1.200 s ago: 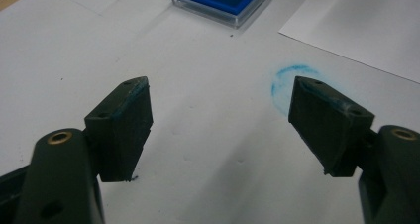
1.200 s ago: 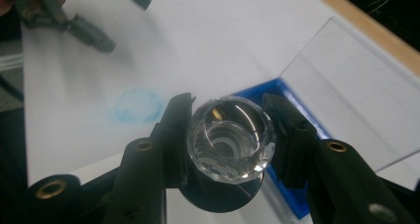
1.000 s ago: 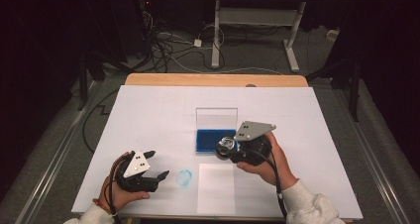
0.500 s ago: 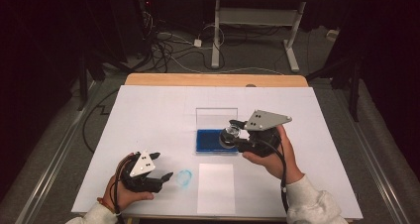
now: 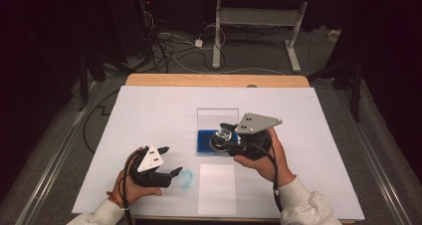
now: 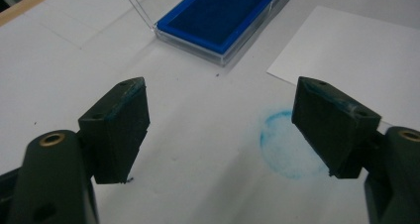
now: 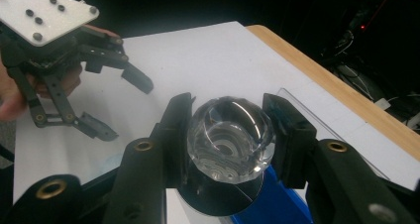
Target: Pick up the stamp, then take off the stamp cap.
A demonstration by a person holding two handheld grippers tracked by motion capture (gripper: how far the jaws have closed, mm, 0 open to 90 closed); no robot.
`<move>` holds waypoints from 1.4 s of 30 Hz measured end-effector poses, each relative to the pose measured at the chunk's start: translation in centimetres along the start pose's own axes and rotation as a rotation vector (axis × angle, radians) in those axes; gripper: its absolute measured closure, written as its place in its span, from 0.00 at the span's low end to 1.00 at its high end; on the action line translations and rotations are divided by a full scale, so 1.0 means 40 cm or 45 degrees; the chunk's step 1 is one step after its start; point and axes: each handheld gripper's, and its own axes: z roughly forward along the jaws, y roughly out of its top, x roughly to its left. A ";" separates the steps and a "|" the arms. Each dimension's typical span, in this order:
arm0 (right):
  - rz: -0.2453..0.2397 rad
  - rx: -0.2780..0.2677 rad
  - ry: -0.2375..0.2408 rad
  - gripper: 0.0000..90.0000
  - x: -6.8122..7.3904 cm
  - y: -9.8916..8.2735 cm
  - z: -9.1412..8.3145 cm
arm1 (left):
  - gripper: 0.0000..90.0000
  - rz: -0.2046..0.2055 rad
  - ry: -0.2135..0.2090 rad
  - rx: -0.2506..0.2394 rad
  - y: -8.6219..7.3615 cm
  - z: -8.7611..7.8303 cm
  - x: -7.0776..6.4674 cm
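Clear faceted stamp (image 7: 230, 137) clamped between jaws of right tongs (image 5: 225, 135), black base down, held just above blue ink pad (image 5: 211, 141). Ink pad sits in clear case mid tabletop (image 5: 149, 105), lid (image 5: 214, 116) standing upright behind it. White paper sheet (image 5: 217, 187) lies on near side of pad. Round blue ink print (image 6: 289, 147) on tabletop just left of sheet. Left tongs (image 5: 171, 161) low over tabletop beside print, jaws apart, just been opening, nothing between them.
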 end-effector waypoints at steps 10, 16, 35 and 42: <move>0.004 0.014 0.050 0.64 0.032 -0.004 0.037 | 0.18 0.041 -0.018 -0.032 0.032 0.022 -0.027; 0.011 0.017 0.058 0.64 0.038 -0.010 0.044 | 0.18 0.056 -0.049 -0.044 0.058 0.039 -0.046; 0.068 -0.002 0.080 0.64 0.051 -0.028 0.047 | 0.21 0.098 -0.107 -0.103 0.119 0.075 -0.096; 0.090 -0.004 0.136 0.64 0.074 -0.032 0.071 | 0.26 0.080 -0.124 -0.125 0.117 0.074 -0.108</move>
